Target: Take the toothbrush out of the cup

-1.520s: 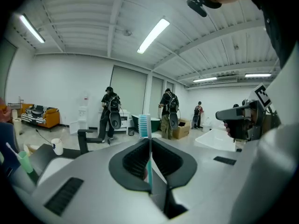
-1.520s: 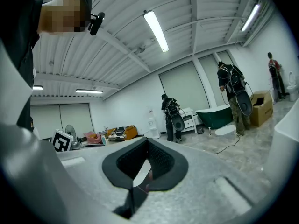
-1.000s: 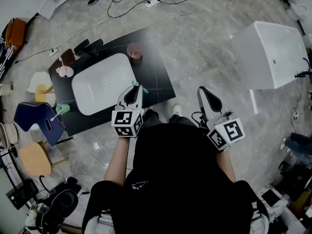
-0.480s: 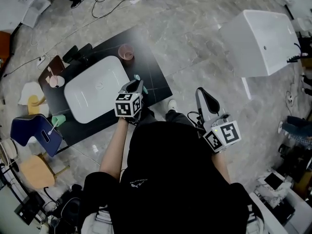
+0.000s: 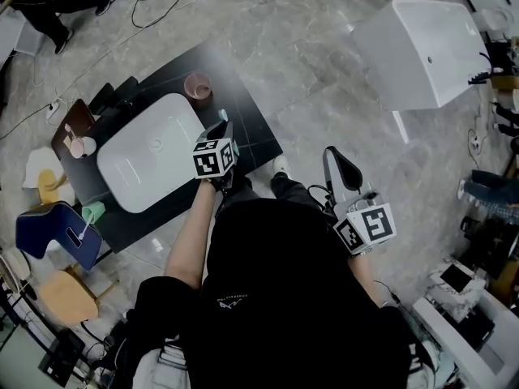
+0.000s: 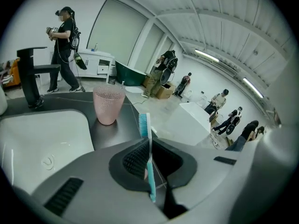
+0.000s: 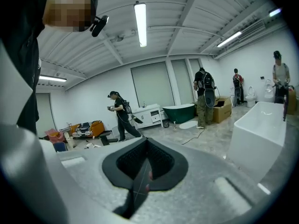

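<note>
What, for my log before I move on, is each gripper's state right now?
Left gripper: shut on the toothbrush, outside the pink cup.
Right gripper: shut, nothing between its jaws.

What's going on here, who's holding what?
A person works two handheld grippers at a black counter with a white sink. The left gripper is shut on a teal toothbrush, bristle end up, already clear of the pink cup, which stands upright on the counter beyond it. The right gripper is shut on nothing, held off to the side over the floor.
</note>
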`<state>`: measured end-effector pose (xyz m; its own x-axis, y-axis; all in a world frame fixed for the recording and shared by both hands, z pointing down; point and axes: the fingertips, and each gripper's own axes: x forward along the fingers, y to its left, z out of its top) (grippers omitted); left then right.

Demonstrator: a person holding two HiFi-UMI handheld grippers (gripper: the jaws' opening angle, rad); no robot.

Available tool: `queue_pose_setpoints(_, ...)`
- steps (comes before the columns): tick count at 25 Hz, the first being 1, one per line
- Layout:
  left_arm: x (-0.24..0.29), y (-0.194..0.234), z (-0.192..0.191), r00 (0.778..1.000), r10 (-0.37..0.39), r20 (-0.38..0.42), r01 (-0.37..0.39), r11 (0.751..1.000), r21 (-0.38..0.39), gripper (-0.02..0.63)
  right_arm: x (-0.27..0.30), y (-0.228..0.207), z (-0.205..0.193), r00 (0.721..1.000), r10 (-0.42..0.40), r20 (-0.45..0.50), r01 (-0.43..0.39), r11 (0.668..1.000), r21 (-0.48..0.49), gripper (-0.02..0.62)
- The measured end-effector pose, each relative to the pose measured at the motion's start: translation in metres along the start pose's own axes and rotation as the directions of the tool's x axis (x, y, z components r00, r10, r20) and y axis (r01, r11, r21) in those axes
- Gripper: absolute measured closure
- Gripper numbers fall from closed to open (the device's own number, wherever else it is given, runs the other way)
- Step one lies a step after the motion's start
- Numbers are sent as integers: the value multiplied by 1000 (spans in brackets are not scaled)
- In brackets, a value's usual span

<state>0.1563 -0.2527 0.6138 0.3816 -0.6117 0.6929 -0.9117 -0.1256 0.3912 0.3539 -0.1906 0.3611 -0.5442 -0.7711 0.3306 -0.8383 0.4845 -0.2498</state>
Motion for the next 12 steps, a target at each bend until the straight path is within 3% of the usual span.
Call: queue_pose_setpoints(12,47,33,-18,997,25,-74,-37,986,-164,586,-7,-14,-12,992,-125,-30,125,992,26,591)
